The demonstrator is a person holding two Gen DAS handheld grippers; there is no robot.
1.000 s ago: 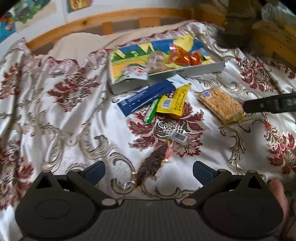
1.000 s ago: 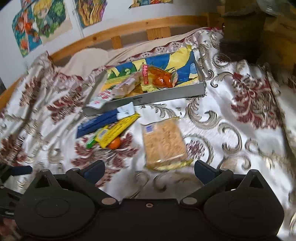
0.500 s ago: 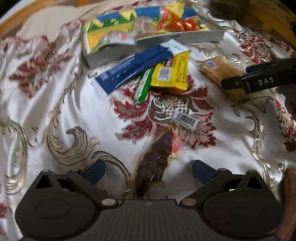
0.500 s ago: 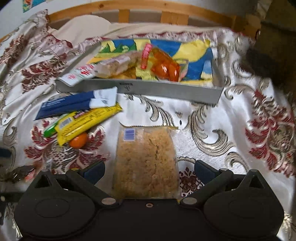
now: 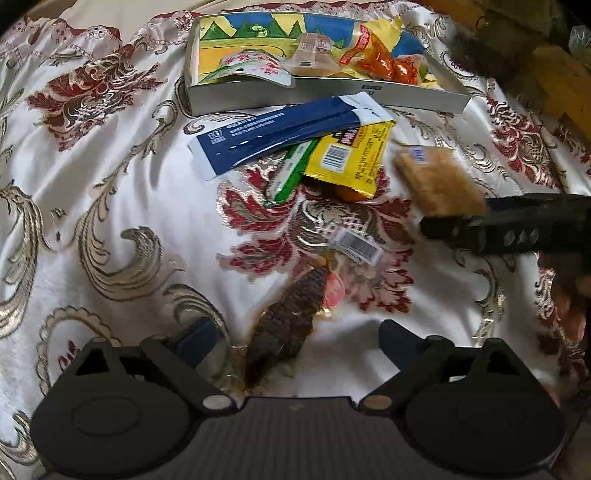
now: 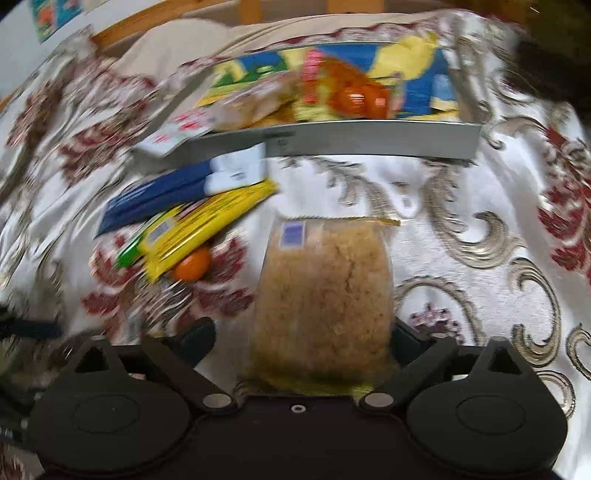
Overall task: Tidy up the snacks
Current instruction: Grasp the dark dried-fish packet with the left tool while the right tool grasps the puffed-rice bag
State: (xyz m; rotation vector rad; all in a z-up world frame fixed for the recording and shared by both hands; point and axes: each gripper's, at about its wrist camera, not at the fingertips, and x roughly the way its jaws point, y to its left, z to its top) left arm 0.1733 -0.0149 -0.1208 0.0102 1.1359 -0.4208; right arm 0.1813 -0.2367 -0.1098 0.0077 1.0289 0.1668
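Observation:
A shallow box (image 5: pixel 332 94) with a colourful lining holds several snacks at the far side of the bed; it also shows in the right wrist view (image 6: pixel 369 138). In front of it lie a blue packet (image 5: pixel 280 129), a yellow packet (image 5: pixel 351 155), a green stick (image 5: pixel 291 173) and a small orange ball (image 6: pixel 192 264). My left gripper (image 5: pixel 295 338) is open around a dark brown snack in clear wrap (image 5: pixel 288 321). My right gripper (image 6: pixel 304 339) is open around a tan cracker pack (image 6: pixel 325 295), which also shows in the left wrist view (image 5: pixel 436 181).
Everything lies on a white satin bedspread with red and gold flowers (image 5: pixel 110 221). A wooden bed frame (image 6: pixel 147 18) runs along the back. The right gripper's body (image 5: pixel 517 229) reaches in from the right in the left wrist view.
Both grippers have moved forward and down. The brown snack now lies between the left fingers and the cracker pack between the right fingers.

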